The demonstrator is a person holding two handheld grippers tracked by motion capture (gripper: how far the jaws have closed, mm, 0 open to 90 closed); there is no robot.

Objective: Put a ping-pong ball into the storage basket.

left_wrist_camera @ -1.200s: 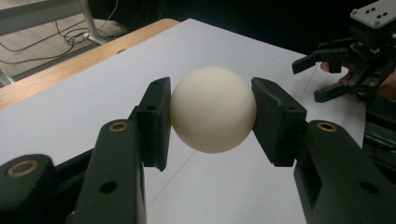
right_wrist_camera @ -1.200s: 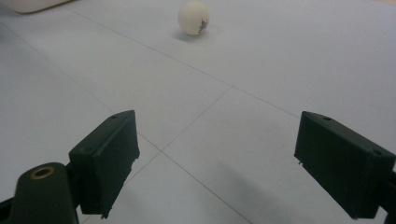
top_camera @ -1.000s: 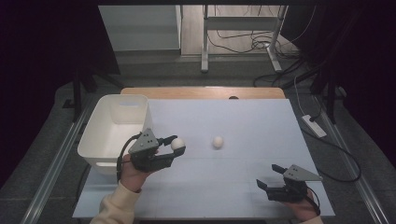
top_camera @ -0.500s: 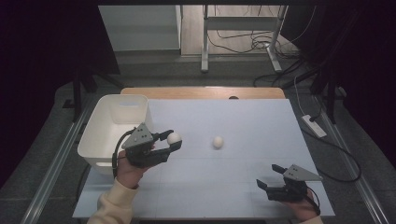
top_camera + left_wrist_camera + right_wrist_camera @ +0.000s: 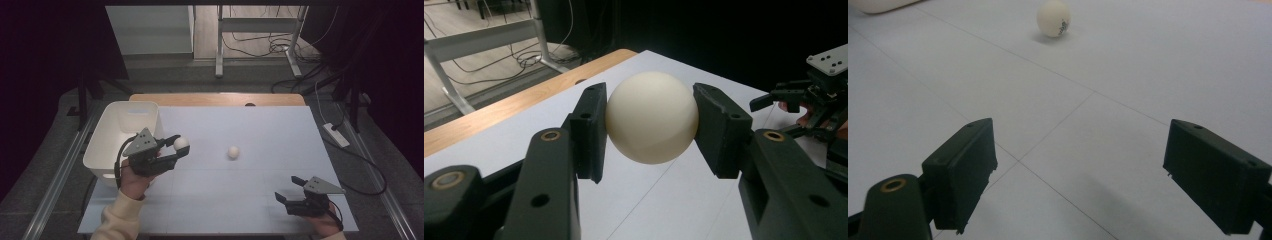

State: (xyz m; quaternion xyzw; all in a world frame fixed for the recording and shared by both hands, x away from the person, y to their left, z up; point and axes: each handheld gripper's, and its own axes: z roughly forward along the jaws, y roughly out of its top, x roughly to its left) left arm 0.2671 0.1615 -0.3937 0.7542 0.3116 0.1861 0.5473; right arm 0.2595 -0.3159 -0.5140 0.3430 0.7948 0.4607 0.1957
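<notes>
A cream-white ball (image 5: 651, 117) sits squeezed between the two black pads of my left gripper (image 5: 651, 127). In the high view this left gripper (image 5: 177, 148) hovers over the table just right of the white bin (image 5: 107, 145), shut on the ball (image 5: 181, 143). A second white ball (image 5: 233, 152) lies loose in the middle of the table. My right gripper (image 5: 288, 189) rests low near the front right edge, open, its jaws wide apart with nothing between them (image 5: 1080, 170). The loose ball (image 5: 1053, 18) lies well ahead of it.
The table (image 5: 260, 125) is white with a wooden strip along its far edge. The white bin (image 5: 878, 5) stands at the table's left edge. The other hand's gripper (image 5: 809, 95) is far off at the right of the left gripper view. Cables and desk legs lie on the floor beyond.
My left gripper has carried the ball a little to the left and farther back, closer to the bin. The right gripper and the loose ball have stayed put.
</notes>
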